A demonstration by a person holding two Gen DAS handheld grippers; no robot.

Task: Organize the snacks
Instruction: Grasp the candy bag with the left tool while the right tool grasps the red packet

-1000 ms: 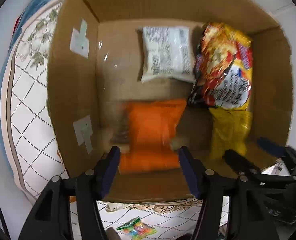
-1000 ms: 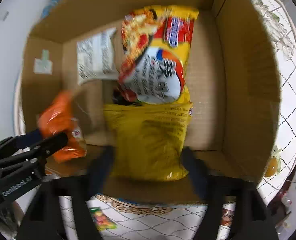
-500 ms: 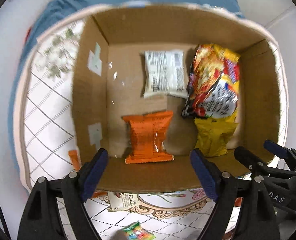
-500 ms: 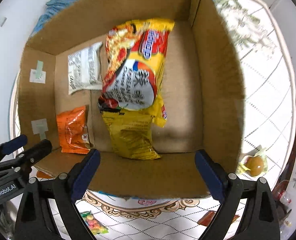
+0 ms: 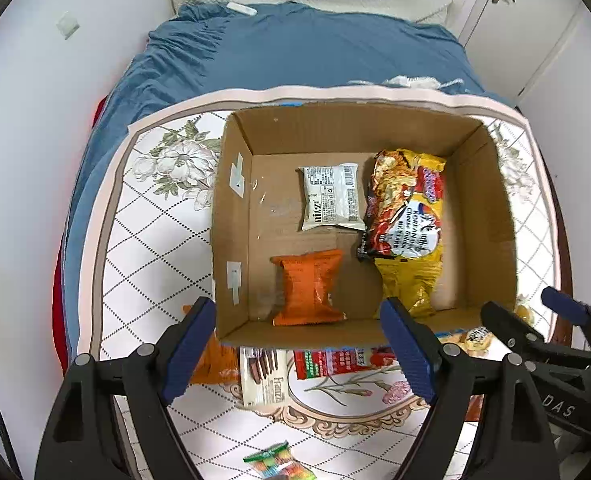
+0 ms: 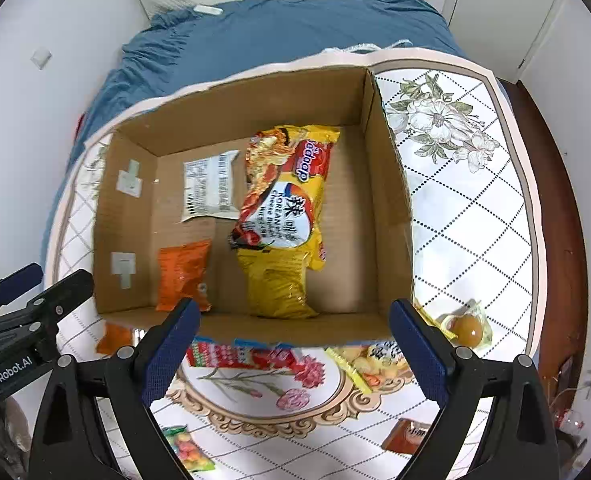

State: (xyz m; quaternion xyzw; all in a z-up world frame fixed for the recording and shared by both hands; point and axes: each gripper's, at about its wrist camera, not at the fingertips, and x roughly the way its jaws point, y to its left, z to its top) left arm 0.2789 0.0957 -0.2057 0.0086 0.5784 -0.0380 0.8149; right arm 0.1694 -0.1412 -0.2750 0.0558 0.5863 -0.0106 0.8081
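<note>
**Four packets in the box, both grippers held empty above its near wall**

The left gripper point(image 5: 299, 346) hangs over the near edge of the cardboard box point(image 5: 231, 240), its blue-padded fingers point(image 5: 189, 344) wide apart with nothing between them. The box stands on a flower-patterned cloth point(image 5: 151, 240) and is open at the top. Inside, by the near wall, an orange snack packet point(image 5: 310, 287) lies flat toward the left side; beyond it, nearer the far wall, lies a white packet point(image 5: 331, 197) with its printed back up. To their right, a yellow-and-red instant noodle packet point(image 5: 409, 204) rests partly over a plain yellow bag point(image 5: 411, 280), which reaches the near wall. On the cloth, just outside the near wall, lie a Franzzi biscuit packet point(image 5: 264, 376) and a red packet point(image 5: 335, 362); a multicoloured candy bag point(image 5: 279, 465) sits closer to the cloth's near edge. The right gripper point(image 6: 291, 346) likewise hovers at the near wall, fingers point(image 6: 417, 346) spread, gripping nothing. Near the box's near right corner lies a clear-wrapped golden pastry point(image 6: 466, 326).
</note>
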